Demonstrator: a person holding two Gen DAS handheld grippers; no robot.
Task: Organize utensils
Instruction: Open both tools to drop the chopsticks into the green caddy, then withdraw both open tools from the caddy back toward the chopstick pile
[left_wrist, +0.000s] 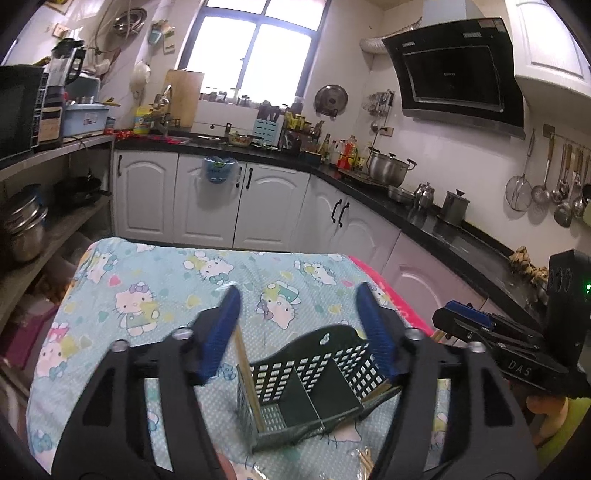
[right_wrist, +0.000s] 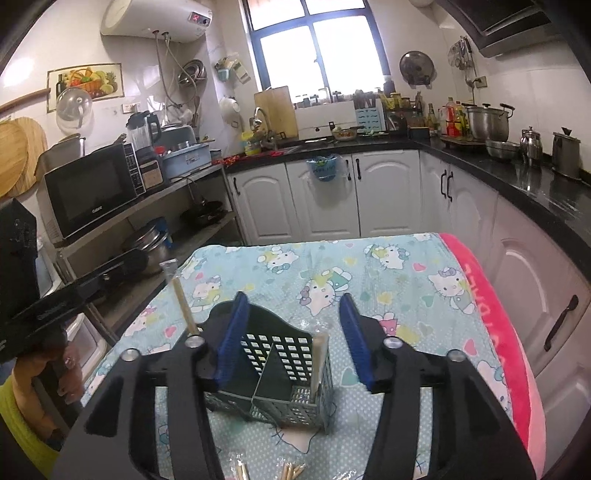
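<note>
A dark green perforated caddy (left_wrist: 314, 384) (right_wrist: 273, 369) with two compartments stands on a cartoon-print cloth (left_wrist: 166, 280). A wrapped pair of chopsticks (left_wrist: 245, 369) (right_wrist: 183, 306) leans in its left compartment. Another pair (right_wrist: 319, 362) stands in the right one. My left gripper (left_wrist: 298, 295) is open above the caddy; the left pair stands just inside its left finger, with no pad pressing on it. My right gripper (right_wrist: 293, 299) is open too, and the caddy's back wall shows between its fingers. More wrapped chopsticks (right_wrist: 288, 470) (left_wrist: 365, 461) lie on the cloth in front.
A pink towel (right_wrist: 491, 306) hangs over the table's right edge. White cabinets (right_wrist: 388, 195) under a black counter run behind and to the right. A shelf with a microwave (right_wrist: 88, 192) and pots stands at the left. A person's hand (right_wrist: 55, 369) holds the left tool.
</note>
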